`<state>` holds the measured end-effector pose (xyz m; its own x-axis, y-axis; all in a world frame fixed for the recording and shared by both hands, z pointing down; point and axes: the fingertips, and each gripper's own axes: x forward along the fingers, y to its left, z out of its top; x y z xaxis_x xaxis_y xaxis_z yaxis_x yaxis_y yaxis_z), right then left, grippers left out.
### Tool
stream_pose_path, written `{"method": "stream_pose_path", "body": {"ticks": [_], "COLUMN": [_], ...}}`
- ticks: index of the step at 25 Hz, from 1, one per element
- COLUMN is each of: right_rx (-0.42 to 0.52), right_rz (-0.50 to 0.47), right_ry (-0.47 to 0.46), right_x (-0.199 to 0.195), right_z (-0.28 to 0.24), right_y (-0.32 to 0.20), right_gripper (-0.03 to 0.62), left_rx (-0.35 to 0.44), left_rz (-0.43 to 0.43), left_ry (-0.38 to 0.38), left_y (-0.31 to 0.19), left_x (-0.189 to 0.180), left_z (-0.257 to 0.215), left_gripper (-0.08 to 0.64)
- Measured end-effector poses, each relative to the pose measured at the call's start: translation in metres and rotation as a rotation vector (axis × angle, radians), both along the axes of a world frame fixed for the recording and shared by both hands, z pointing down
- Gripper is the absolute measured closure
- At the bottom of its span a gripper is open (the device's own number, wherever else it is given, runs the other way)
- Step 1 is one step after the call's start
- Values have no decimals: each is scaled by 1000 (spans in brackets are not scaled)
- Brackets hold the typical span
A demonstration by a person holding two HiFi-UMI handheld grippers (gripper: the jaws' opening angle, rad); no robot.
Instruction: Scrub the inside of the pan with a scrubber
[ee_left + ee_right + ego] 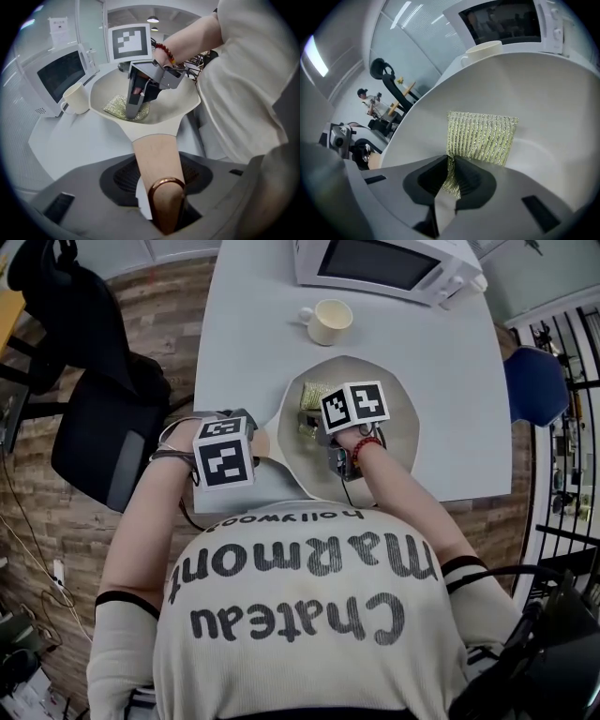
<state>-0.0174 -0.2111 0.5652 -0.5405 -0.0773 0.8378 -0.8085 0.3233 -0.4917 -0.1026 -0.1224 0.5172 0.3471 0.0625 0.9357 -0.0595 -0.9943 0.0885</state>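
A cream pan (394, 399) sits on the white table, its wooden handle (157, 164) pointing toward the person. My left gripper (164, 206) is shut on that handle near its copper ring; in the head view the left gripper (234, 451) is at the table's near edge. A glittery yellow-green scrubber (480, 136) lies flat on the pan's inside wall (543, 93). My right gripper (450, 180) is shut on the scrubber's near corner. From the left gripper view, the right gripper (133, 110) points down onto the scrubber (115, 105) inside the pan (187, 105).
A cream cup (328, 322) stands on the table beyond the pan, and a white microwave (384, 266) is at the far edge. A black office chair (98, 427) stands left of the table (244, 334). The person's torso fills the near side.
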Motion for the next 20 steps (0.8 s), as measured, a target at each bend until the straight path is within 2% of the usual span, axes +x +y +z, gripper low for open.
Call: {"method": "stream_pose_path", "body": {"ticks": [8,11,16,20], "right_rx": [56,41,-12,8], "right_rz": [-49,-25,38,52], "right_ry": [186,241,273,352], "right_x": [45,71,103,119], "right_z": [1,2,5,4], "right_y": [0,1,3,2], "right_gripper": [545,545,545,545], "left_rx": [-10,-9,-9,-2], "left_rz": [-9,-10,-7,-4], "left_ry": [5,4,2,1], "left_y": [0,1,2,0], "left_x": [-2,-1,0,1], "left_z": [0,-1,-1,-1], "left_gripper": [336,336,334,333]}}
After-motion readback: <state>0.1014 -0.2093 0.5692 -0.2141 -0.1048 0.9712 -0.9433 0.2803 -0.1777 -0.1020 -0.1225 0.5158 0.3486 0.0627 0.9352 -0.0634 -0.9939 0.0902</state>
